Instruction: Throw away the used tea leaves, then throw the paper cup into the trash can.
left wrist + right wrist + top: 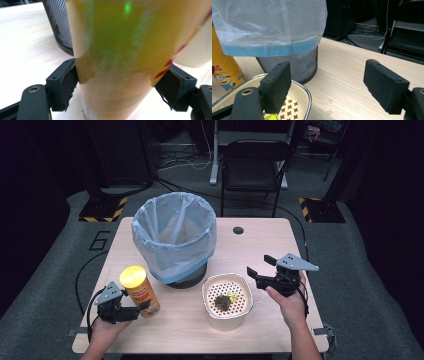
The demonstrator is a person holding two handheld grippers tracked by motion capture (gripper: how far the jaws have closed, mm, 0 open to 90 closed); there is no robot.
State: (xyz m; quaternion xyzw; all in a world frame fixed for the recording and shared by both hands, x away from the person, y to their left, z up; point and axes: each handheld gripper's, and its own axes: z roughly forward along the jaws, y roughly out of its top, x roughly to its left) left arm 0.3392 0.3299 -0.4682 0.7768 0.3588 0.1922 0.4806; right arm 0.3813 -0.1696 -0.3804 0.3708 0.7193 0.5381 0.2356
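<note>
Dark floor and a black chair sit behind your pale wooden table [280, 250], and everything you need is within reach on it. Start at your left: your left gripper [131, 311] has its jaws clamped on the lower body of the yellow-lidded canister [141, 292], one pad on each flank, as the left gripper view shows with the canister's yellow wall filling the space between the pads [65, 81]. It looks like a stiff cardboard or thin plastic tube with a smooth printed skin, probably light and top-heavy if full, so a low pinch may let it tip or slip; a hold nearer mid-height would likely carry it steadier. Just beyond the canister from those jaws stands the mesh bin [175, 237] lined with a thin blue-white bag [269, 27], soft and easily snagged. Further right lies the cream strainer bowl [227, 301] holding a dark clump and a yellow scrap, just in front of and below your right gripper [259, 270], whose jaws stand spread with nothing between them, hovering above the table beside the bowl's rim.
</note>
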